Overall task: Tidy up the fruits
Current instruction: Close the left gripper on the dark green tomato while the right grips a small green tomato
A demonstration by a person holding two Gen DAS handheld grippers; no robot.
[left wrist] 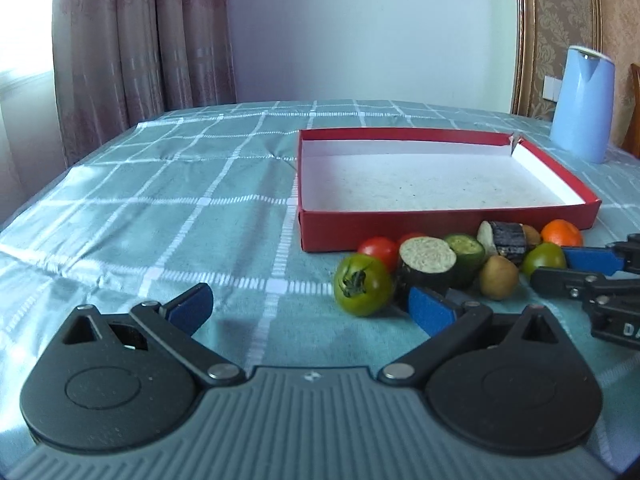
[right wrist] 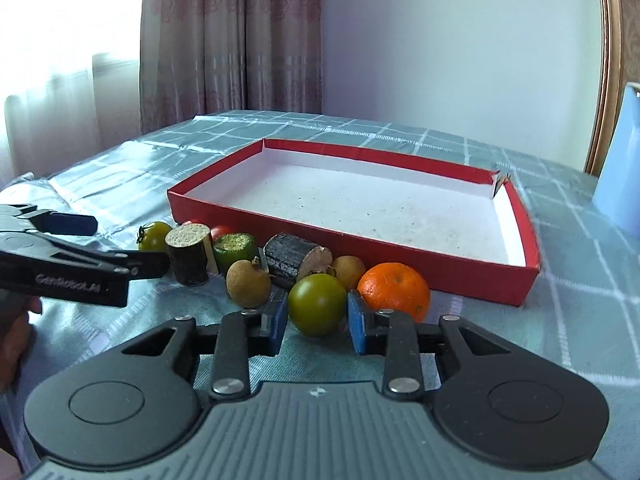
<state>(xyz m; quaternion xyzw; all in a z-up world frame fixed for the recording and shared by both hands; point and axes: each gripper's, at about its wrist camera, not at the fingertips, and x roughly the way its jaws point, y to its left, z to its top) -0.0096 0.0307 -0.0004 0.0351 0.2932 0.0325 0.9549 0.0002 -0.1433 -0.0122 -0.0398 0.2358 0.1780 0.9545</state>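
Observation:
A shallow red box with a white inside stands empty on the table. Produce lies in a row before its near wall: green tomatoes, a red tomato, eggplant pieces, a cucumber piece, brown round fruits and an orange. My left gripper is open and empty, left of the row. My right gripper is open, its fingers on either side of a green tomato without touching.
A blue kettle stands at the back right beside the box. The table has a teal checked cloth. Curtains hang behind on the left.

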